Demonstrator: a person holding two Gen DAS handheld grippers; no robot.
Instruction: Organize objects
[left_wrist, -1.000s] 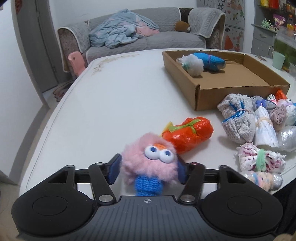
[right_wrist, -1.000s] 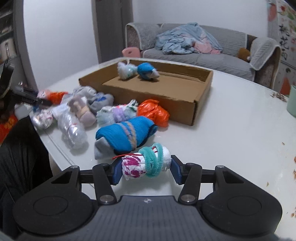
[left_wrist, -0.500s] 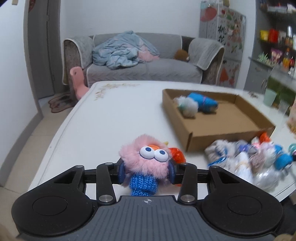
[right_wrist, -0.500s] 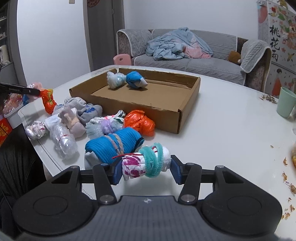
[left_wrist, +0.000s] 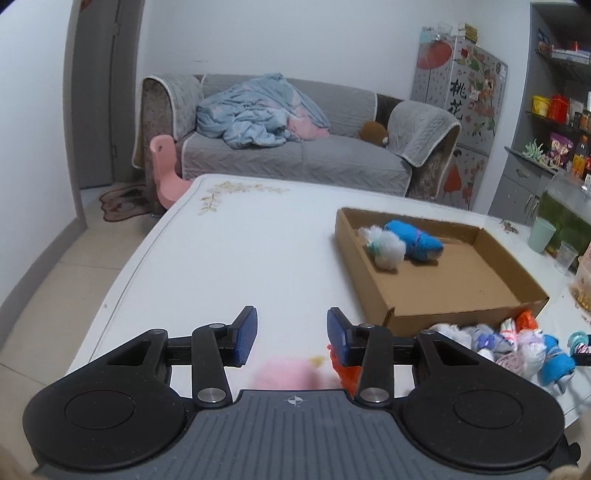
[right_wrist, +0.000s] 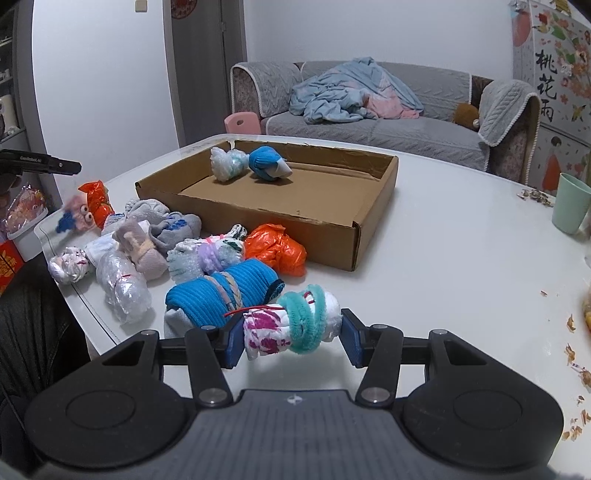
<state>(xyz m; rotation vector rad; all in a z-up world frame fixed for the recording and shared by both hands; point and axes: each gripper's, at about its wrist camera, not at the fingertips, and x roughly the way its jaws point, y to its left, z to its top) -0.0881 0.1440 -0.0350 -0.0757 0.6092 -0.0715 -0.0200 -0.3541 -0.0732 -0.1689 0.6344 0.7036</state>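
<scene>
Right wrist: fingers (right_wrist: 291, 341) clasping bundle (right_wrist: 291, 326)

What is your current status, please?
Left gripper open, empty. Right gripper shut on floral bundle. Pink fuzzy toy loose by the pile. Blue roll lies before cardboard box.

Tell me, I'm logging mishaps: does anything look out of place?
The pink fuzzy toy is a blur just below the left hand-held gripper, whose jaws stand empty: it looks dropped, not placed, near the table edge.

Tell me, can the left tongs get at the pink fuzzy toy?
Probably yes: the left tongs stand open and empty, and the pink fuzzy toy is uncovered just below them.
</scene>
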